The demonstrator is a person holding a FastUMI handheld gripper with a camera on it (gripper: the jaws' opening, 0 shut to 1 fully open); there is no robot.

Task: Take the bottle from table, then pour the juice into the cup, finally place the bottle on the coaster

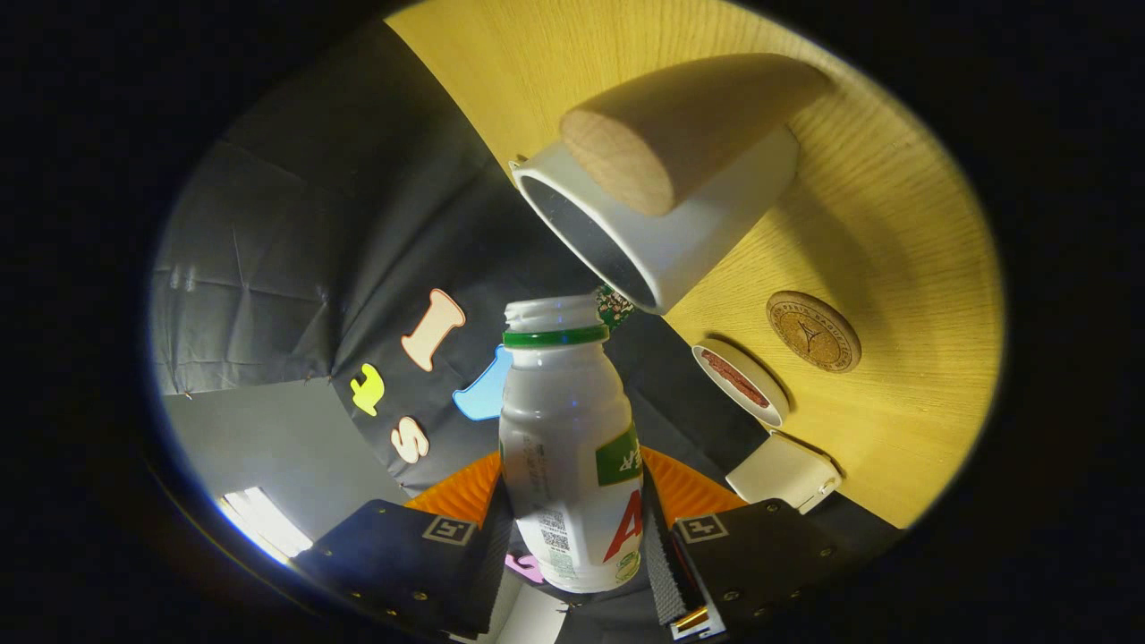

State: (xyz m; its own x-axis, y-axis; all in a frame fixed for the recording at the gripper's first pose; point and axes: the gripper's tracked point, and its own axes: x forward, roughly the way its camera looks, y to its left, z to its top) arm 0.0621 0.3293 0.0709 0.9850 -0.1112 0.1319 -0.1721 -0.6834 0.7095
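A white plastic bottle [570, 456] with a green neck ring and no cap sits between my fingers, and my gripper [577, 546] is shut on its lower body. The view is rolled hard, so the wooden table [903, 268] stands almost on edge. Just beyond the bottle's open mouth is the white cup [666, 224] with a dark inside and a wooden handle [680, 125]; the mouth points at the cup's rim. Past the cup, a round cork coaster [812, 331] lies flat on the table.
A small white round dish [741, 383] with something reddish-brown on it lies near the coaster. A white boxy object [783, 472] sits by the table's edge, close to my right finger. The black cloth wall hangs behind the table.
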